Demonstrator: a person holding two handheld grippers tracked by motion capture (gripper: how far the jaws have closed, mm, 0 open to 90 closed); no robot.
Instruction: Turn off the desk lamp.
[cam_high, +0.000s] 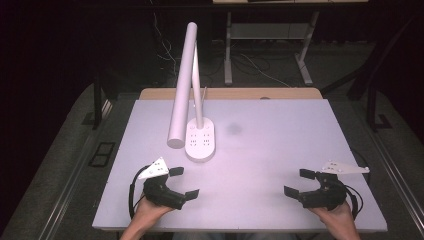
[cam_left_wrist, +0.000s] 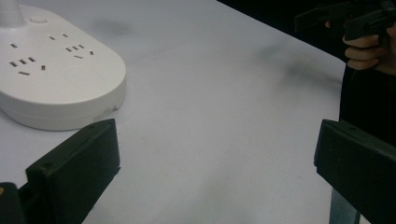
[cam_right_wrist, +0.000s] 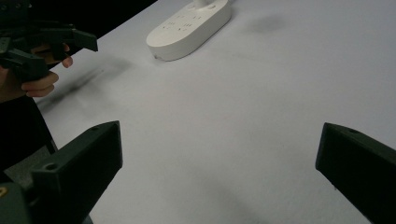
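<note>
A white desk lamp (cam_high: 186, 82) stands on the table (cam_high: 280, 135), left of its middle, its oval base (cam_high: 201, 141) carrying several sockets. That base (cam_left_wrist: 56, 70) lies just ahead of my left jaw in the left gripper view, and the base (cam_right_wrist: 189, 28) is far off in the right gripper view. My left gripper (cam_high: 184, 182) rests near the front left edge, open, nothing between its jaws. At the front right my right gripper (cam_high: 299, 183) is open too and holds nothing. Both point toward the table's middle.
A wooden strip (cam_high: 230, 93) runs along the table's far edge. Beyond it are desk legs (cam_high: 228, 50) and cables on a dark floor. A faint grey smudge (cam_high: 234, 129) marks the table right of the lamp base.
</note>
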